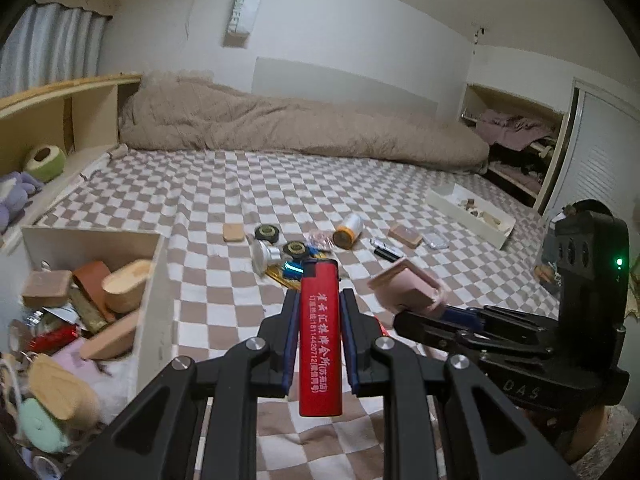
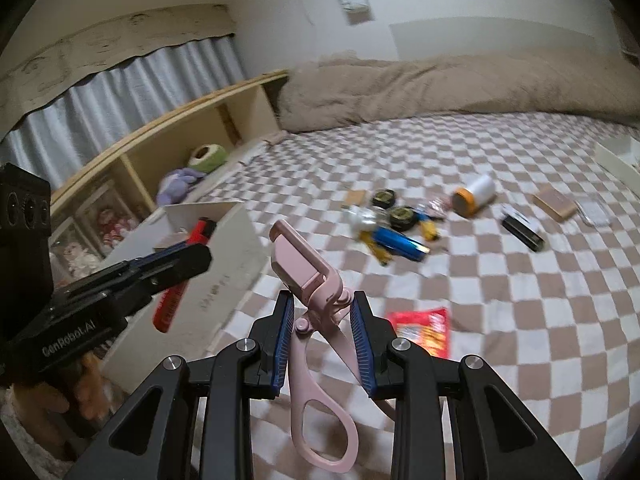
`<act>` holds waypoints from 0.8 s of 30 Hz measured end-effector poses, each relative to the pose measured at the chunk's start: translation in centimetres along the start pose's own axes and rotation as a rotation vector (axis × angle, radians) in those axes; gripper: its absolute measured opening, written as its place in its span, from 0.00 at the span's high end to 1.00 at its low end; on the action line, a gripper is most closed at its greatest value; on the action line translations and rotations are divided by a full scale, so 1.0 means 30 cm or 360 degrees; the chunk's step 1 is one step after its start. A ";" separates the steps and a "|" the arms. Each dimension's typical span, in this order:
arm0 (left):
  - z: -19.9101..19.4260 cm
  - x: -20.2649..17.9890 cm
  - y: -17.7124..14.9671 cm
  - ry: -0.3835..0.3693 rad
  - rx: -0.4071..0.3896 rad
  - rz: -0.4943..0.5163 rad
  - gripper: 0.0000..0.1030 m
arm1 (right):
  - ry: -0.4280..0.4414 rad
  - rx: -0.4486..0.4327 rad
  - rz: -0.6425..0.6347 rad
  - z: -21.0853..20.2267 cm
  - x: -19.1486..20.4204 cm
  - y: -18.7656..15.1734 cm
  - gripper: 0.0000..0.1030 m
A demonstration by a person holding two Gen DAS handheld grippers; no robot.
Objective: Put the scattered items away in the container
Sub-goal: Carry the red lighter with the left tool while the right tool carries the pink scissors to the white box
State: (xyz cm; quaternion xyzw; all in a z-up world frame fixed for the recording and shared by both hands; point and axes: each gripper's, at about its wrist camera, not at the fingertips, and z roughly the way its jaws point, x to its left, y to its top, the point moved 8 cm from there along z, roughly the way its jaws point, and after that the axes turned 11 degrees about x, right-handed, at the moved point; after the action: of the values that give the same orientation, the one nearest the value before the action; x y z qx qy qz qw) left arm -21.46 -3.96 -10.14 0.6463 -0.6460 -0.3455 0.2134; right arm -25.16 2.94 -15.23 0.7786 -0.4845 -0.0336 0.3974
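My left gripper is shut on a red lighter and holds it above the checkered bed. The lighter also shows in the right wrist view. My right gripper is shut on a pink eyelash curler, which also shows in the left wrist view. The white container sits at the left, full of items; it also shows in the right wrist view. Scattered items lie mid-bed: a blue lighter, an orange-capped roll, black round tins, a black stick.
A red snack packet lies near my right gripper. A shallow white tray sits at the far right of the bed. A beige duvet lies along the wall. A wooden shelf with plush toys runs along the left.
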 end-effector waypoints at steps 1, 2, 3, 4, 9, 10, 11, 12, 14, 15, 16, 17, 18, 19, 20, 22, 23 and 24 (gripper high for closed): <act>-0.023 0.013 0.008 0.0008 -0.0017 0.0001 0.81 | 0.0013 -0.0017 -0.0017 -0.006 0.026 0.013 0.71; -0.049 0.028 0.016 0.0019 -0.0036 0.0003 0.81 | 0.0024 -0.0029 -0.0038 -0.010 0.052 0.026 0.71; -0.075 0.045 0.022 0.0030 -0.0053 0.0004 0.81 | 0.0033 -0.0035 -0.0057 -0.011 0.076 0.039 0.71; -0.097 0.061 0.027 0.0039 -0.0067 0.0004 0.81 | 0.0040 -0.0042 -0.0077 -0.012 0.101 0.052 0.71; -0.215 0.178 0.042 0.0109 -0.0126 -0.0011 0.81 | 0.0119 -0.0055 -0.0141 -0.004 0.232 0.109 0.71; -0.235 0.201 0.043 0.0130 -0.0137 -0.0012 0.81 | 0.0122 -0.0052 -0.0160 -0.001 0.258 0.116 0.71; -0.257 0.228 0.042 0.0149 -0.0145 -0.0016 0.81 | 0.0119 -0.0052 -0.0184 0.002 0.285 0.123 0.71; -0.274 0.254 0.040 0.0165 -0.0151 -0.0021 0.81 | 0.0113 -0.0058 -0.0207 0.002 0.311 0.130 0.71; -0.304 0.309 0.039 0.0195 -0.0157 -0.0035 0.81 | 0.0100 -0.0079 -0.0248 0.001 0.360 0.149 0.71; -0.317 0.336 0.038 0.0217 -0.0157 -0.0038 0.81 | 0.0100 -0.0082 -0.0267 0.003 0.383 0.156 0.71; -0.328 0.363 0.038 0.0245 -0.0156 -0.0039 0.81 | 0.0104 -0.0083 -0.0285 0.005 0.407 0.162 0.71; -0.341 0.396 0.036 0.0277 -0.0155 -0.0042 0.81 | 0.0109 -0.0081 -0.0304 0.010 0.432 0.167 0.71; -0.352 0.428 0.034 0.0299 -0.0154 -0.0049 0.81 | 0.0112 -0.0077 -0.0319 0.017 0.453 0.171 0.71; -0.360 0.455 0.030 0.0310 -0.0153 -0.0059 0.81 | 0.0116 -0.0072 -0.0336 0.025 0.475 0.174 0.71; -0.369 0.486 0.026 0.0322 -0.0151 -0.0070 0.81 | 0.0122 -0.0063 -0.0351 0.034 0.497 0.177 0.71; -0.382 0.545 0.020 0.0352 -0.0142 -0.0084 0.81 | 0.0131 -0.0043 -0.0382 0.054 0.535 0.181 0.71; -0.386 0.574 0.017 0.0368 -0.0135 -0.0089 0.81 | 0.0140 -0.0029 -0.0398 0.066 0.554 0.183 0.71; -0.386 0.603 0.014 0.0384 -0.0124 -0.0090 0.81 | 0.0154 -0.0014 -0.0411 0.078 0.572 0.185 0.71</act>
State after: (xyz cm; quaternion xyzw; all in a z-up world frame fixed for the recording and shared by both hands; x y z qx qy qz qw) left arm -14.72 -23.73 -5.16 0.6923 -0.5833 -0.2960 0.3047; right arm -21.14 -13.03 -7.50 0.8334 -0.3605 -0.0491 0.4160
